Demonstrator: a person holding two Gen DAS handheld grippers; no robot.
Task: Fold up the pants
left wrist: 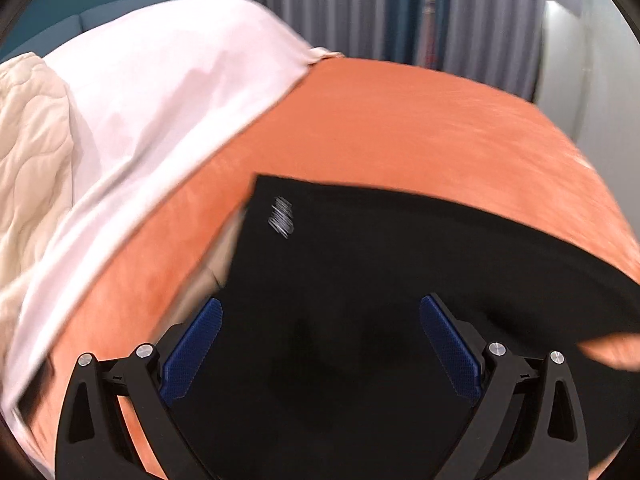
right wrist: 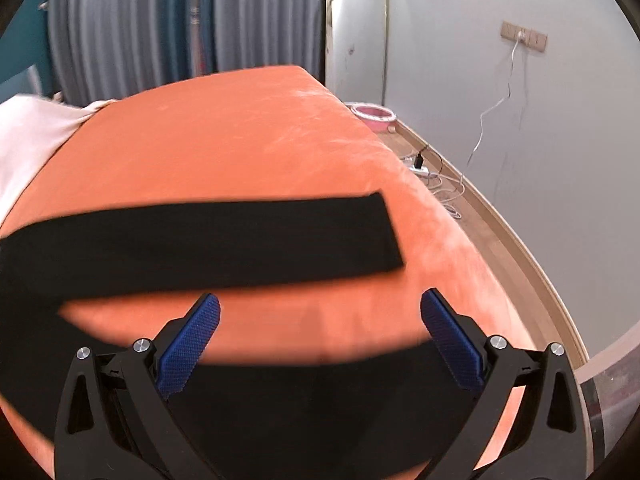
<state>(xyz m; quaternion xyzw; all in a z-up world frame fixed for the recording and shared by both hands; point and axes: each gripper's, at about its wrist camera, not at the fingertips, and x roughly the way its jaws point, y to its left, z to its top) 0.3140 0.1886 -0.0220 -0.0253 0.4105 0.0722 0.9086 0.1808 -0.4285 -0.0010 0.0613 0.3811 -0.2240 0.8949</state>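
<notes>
Black pants (left wrist: pixel 360 280) lie spread on an orange bed cover (left wrist: pixel 400 120). In the left wrist view I see the waist end, with a small white print (left wrist: pixel 281 217) near its far left corner. My left gripper (left wrist: pixel 320 312) hovers open above this part, blue pads wide apart, nothing between them. In the right wrist view one pant leg (right wrist: pixel 224 240) stretches to the right across the orange cover (right wrist: pixel 224 132), and the other leg (right wrist: pixel 320 408) lies under my right gripper (right wrist: pixel 320 308), which is open and holds nothing.
A white sheet (left wrist: pixel 160 92) and a cream quilt (left wrist: pixel 28 140) cover the bed's left part. Grey curtains (right wrist: pixel 160 20) hang behind. The bed's right edge drops to a wooden floor with cables (right wrist: pixel 436 176) and a pink bowl (right wrist: pixel 374 114).
</notes>
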